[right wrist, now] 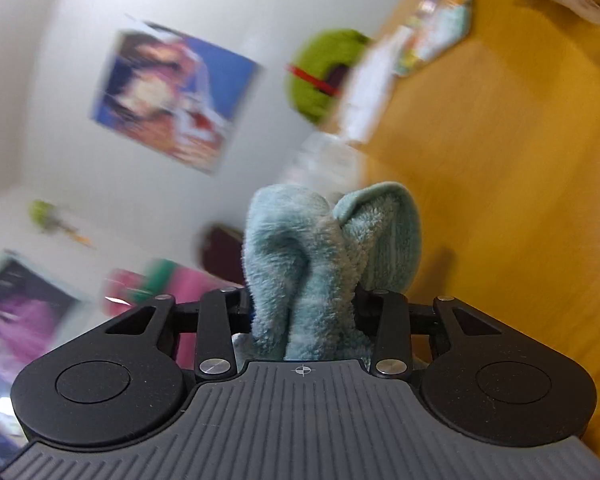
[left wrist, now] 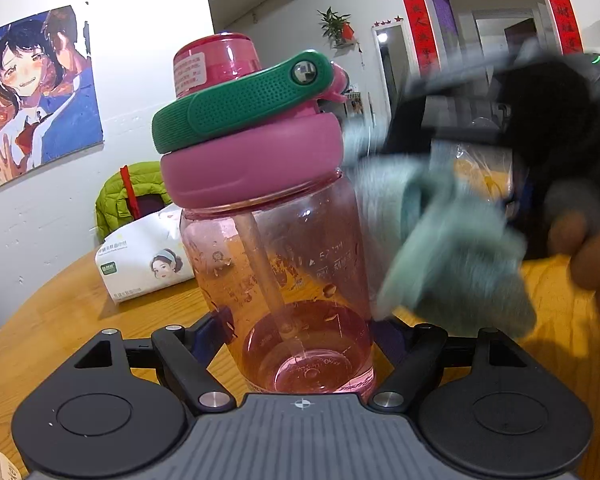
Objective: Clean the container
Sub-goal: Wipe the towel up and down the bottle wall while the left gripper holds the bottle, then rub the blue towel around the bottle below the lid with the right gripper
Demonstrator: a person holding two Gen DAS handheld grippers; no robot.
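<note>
White walls, an anime poster [left wrist: 40, 92], a round wooden table [left wrist: 60, 312] with a tissue pack [left wrist: 144, 260] and a green jacket [left wrist: 136, 192] on a chair behind it; pink translucent bottle [left wrist: 284, 280] stands upright on the table, pink lid [left wrist: 252, 164] on, green strap [left wrist: 240, 104] folded over the top, straw inside; left gripper [left wrist: 300, 344] clamped on the bottle's lower body, one finger on each side; right gripper [right wrist: 302, 312] closed tight on a folded teal cloth [right wrist: 320, 260]; in the left view the cloth [left wrist: 448, 248] is blurred, touching the bottle's right side below the lid; a person's fingers [left wrist: 592, 256] show at the right edge.
</note>
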